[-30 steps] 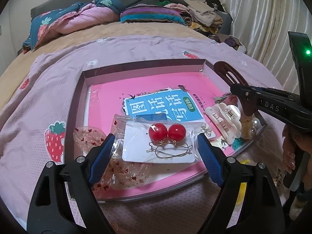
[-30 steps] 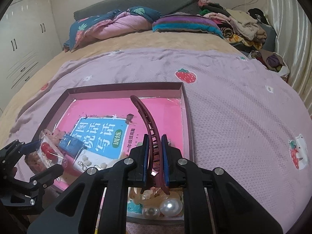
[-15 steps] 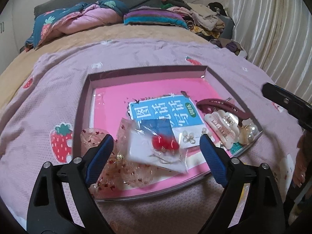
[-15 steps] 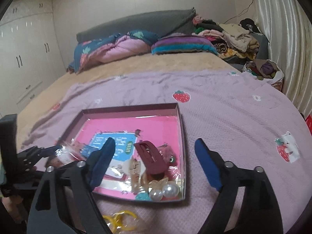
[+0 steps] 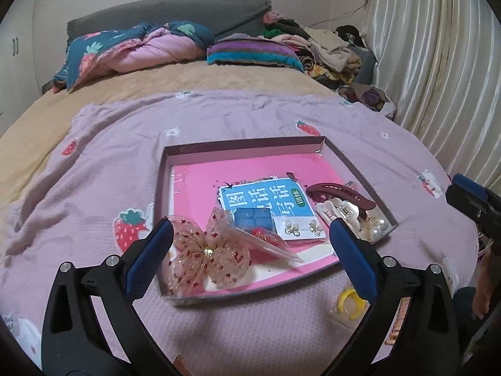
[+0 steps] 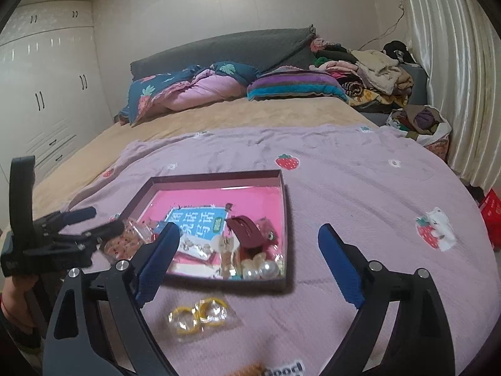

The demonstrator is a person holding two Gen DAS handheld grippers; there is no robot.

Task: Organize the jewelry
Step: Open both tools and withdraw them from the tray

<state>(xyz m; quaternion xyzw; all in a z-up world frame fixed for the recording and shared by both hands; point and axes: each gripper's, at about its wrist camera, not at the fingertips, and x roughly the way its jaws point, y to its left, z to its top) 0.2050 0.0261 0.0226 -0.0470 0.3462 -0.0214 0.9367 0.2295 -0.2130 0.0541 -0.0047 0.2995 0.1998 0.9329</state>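
Both tools have just let go. The dark red hair clip [image 6: 249, 230] now lies in the tray [image 6: 219, 176] at mid-frame, and the bagged red earrings [image 5: 266, 238] have dropped beside the bow [image 5: 208, 252]. The left gripper [image 5: 250, 258] and right gripper [image 6: 249, 261] hang released, jaws wide. A packet of yellow rings [image 6: 200, 315] waits outside, lower centre, likely next.
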